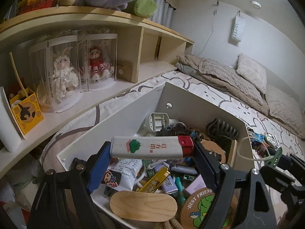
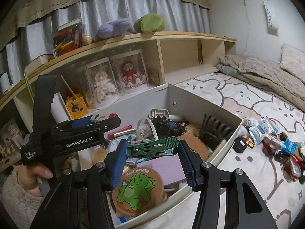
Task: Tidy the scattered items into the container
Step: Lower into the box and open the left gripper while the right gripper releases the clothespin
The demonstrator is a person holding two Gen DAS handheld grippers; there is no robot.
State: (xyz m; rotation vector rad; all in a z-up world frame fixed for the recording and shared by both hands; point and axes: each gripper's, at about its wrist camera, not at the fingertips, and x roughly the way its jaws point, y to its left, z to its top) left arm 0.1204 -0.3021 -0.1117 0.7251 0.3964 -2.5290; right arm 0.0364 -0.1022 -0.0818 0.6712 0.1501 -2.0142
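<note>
My left gripper (image 1: 152, 147) is shut on a white lighter (image 1: 150, 146) with a red cap, held crosswise by its two ends above the white box (image 1: 122, 112). My right gripper (image 2: 152, 149) is shut on a green clothes peg (image 2: 152, 148), also held crosswise over the white box (image 2: 225, 139). In the right wrist view the left gripper (image 2: 101, 118) hovers at the left, above the box's left side, with a hand (image 2: 38, 173) around its handle. The box is packed with several small items, among them a round "BEST FRIEND" coaster (image 2: 137, 187) and a black hair claw (image 2: 215, 129).
A heap of small packets and trinkets (image 2: 274, 143) lies on the patterned bedsheet to the right of the box. A wooden shelf (image 1: 106, 87) with boxed dolls runs along the left. Blankets and pillows (image 1: 238, 76) are piled at the far end of the bed.
</note>
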